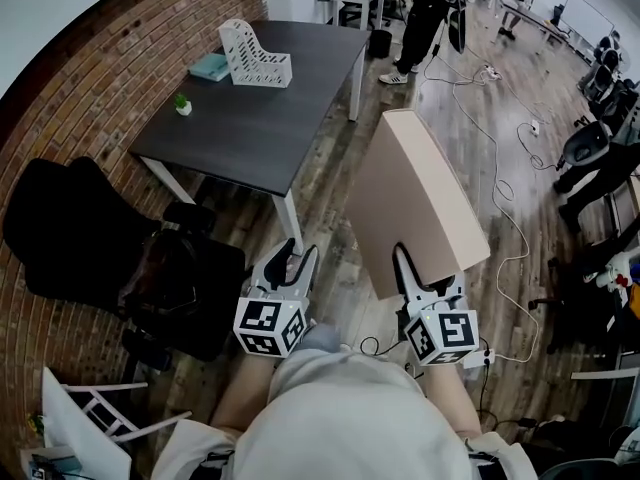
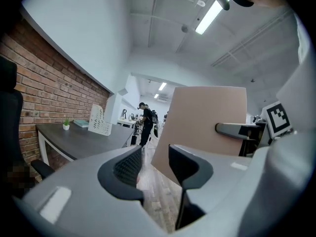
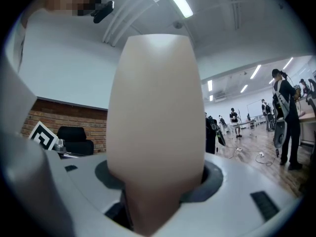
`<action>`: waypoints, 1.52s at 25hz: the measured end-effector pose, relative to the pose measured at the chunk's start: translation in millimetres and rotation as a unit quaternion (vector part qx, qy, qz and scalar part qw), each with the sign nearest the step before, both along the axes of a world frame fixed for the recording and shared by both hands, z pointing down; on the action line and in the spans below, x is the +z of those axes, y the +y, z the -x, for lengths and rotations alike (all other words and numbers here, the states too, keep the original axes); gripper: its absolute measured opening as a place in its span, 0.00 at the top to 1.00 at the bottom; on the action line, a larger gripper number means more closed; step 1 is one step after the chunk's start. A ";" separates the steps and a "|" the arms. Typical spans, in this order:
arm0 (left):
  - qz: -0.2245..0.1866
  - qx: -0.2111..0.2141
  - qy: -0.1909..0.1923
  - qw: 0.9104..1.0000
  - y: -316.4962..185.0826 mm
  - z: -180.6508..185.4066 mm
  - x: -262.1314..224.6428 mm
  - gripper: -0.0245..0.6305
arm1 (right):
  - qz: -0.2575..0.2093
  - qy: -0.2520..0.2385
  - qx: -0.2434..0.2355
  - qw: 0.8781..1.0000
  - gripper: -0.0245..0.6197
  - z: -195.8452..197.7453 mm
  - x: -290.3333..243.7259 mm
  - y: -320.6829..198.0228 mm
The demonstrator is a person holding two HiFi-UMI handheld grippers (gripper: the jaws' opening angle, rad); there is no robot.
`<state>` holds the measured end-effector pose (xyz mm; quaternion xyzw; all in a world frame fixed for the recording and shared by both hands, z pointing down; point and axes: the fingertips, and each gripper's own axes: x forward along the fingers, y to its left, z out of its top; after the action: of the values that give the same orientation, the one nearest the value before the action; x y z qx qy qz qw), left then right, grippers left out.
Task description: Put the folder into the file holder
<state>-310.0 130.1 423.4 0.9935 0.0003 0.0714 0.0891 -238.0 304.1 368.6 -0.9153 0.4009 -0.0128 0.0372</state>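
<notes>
A large tan folder [image 1: 415, 193] stands upright over the wooden floor, and my right gripper [image 1: 415, 273] is shut on its lower edge. In the right gripper view the folder [image 3: 155, 107] fills the gap between the jaws. My left gripper [image 1: 300, 253] hangs beside it on the left, open, with nothing between its fingers [image 2: 154, 157]. The left gripper view shows the folder [image 2: 205, 127] just to the right of those jaws, not touching them. The white slotted file holder [image 1: 255, 56] stands on the far part of a dark table [image 1: 250, 128], well ahead and to the left; the same file holder [image 2: 98, 120] also shows small in the left gripper view.
A teal book [image 1: 210, 66] and a small potted plant [image 1: 183, 104] sit on the table near the holder. A black office chair [image 1: 110, 248] stands by the brick wall on the left. Cables [image 1: 505, 208] run over the floor on the right, and a person [image 1: 425, 13] stands beyond the table.
</notes>
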 end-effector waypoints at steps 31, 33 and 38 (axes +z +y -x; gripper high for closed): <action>0.006 0.034 0.002 0.999 -54.7 -185.1 10.3 0.54 | -0.010 -0.005 0.036 0.999 0.53 -176.5 0.7 -47.1; 0.005 0.032 0.002 0.999 -68.8 -208.7 7.2 0.54 | -0.010 -0.003 0.036 0.999 0.53 -200.8 -4.1 -61.1; 0.010 0.028 0.007 1.000 -106.9 -265.2 1.3 0.54 | -0.008 0.007 0.037 0.999 0.53 -257.1 -15.4 -95.0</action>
<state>-44.7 23.2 424.7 0.9926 0.0291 0.0665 0.0974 19.1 209.1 353.2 -0.9291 0.3675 -0.0024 0.0419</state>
